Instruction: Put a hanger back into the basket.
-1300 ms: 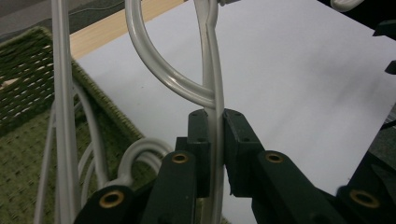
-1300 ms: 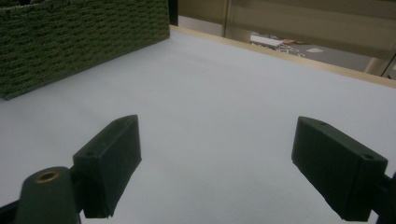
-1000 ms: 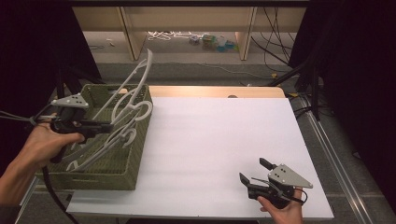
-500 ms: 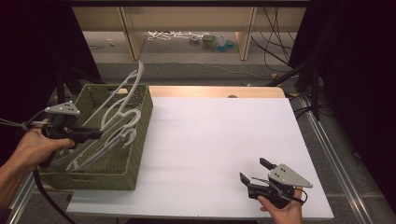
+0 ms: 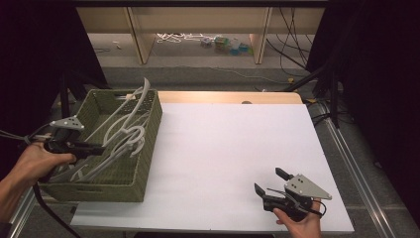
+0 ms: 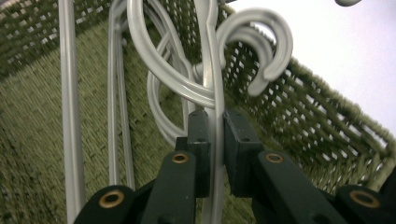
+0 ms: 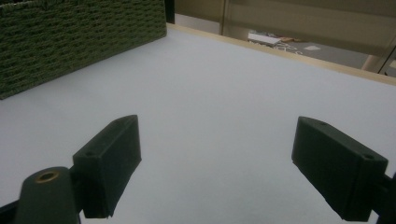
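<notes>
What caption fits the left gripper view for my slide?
Left gripper shut on a white plastic hanger inside a green woven basket.

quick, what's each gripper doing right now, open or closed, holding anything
Left gripper: closed on a white plastic hanger inside the green woven basket.
Right gripper: open, holding nothing, low over the white table.
</notes>
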A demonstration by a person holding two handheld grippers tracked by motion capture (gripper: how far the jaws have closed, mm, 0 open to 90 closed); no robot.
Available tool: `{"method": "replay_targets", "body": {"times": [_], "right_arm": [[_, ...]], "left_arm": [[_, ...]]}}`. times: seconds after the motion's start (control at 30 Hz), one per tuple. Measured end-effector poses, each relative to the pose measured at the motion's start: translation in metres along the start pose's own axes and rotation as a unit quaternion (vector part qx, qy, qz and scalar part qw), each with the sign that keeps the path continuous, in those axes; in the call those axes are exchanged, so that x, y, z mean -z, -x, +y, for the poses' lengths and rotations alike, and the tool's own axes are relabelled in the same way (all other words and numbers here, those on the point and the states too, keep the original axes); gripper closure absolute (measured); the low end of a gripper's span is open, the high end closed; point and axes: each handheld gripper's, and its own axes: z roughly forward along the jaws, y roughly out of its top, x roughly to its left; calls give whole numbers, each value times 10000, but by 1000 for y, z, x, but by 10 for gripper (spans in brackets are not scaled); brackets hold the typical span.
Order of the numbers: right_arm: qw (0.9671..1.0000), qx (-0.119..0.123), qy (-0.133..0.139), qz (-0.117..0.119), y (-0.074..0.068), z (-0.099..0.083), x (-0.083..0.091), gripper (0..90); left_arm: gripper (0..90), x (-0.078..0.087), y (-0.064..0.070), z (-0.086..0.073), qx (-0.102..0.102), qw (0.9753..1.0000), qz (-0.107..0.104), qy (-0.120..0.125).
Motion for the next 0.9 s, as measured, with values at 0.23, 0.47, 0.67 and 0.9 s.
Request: {"method": "replay_targets", "body": {"times": [0.23, 0.47, 0.67, 0.9], "right_arm": [[10000, -3, -8, 4, 0, 0, 0, 164], [10000, 1, -7, 2, 0, 0, 0, 164], [10000, 47, -65, -37, 0, 1, 2, 164], [10000, 51, -72, -30, 0, 1, 2, 164]], "left_arm": [[818, -5, -5, -1, 15, 9997, -46, -224], [818, -10, -8, -3, -21, 9993, -157, -328], [818, -17, -12, -4, 116, 9990, -150, -400], [817, -20, -17, -6, 125, 9983, -215, -519]]}}
